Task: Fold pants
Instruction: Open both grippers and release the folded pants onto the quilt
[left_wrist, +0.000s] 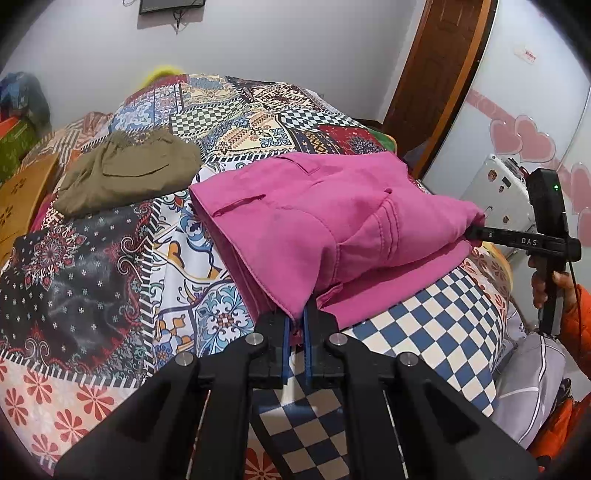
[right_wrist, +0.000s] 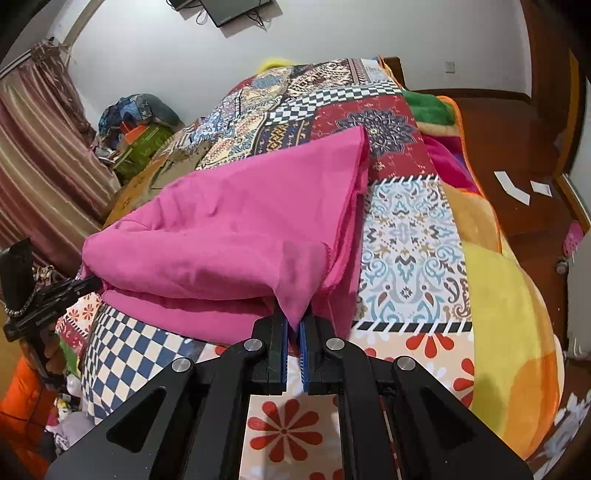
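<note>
Pink pants (left_wrist: 295, 221) lie partly folded on the patchwork bedspread (left_wrist: 92, 266), their top layer doubled over the layer beneath. My left gripper (left_wrist: 297, 323) is shut on the near corner of that top layer. Across the pile, the right gripper (left_wrist: 476, 230) pinches the far corner. In the right wrist view the pink pants (right_wrist: 229, 229) bulge in front of the lens, and my right gripper (right_wrist: 293, 326) is shut on a pinched corner of them. The left gripper (right_wrist: 90, 282) grips the opposite corner at the far left.
Folded olive-green pants (left_wrist: 125, 173) lie further back on the bed. Boxes and bags (left_wrist: 18, 136) sit at the left edge. A person's hand and orange sleeve (left_wrist: 569, 295) hold the right tool. A yellow-orange blanket (right_wrist: 509, 314) covers the bed's right side, beside a wooden door (left_wrist: 436, 74).
</note>
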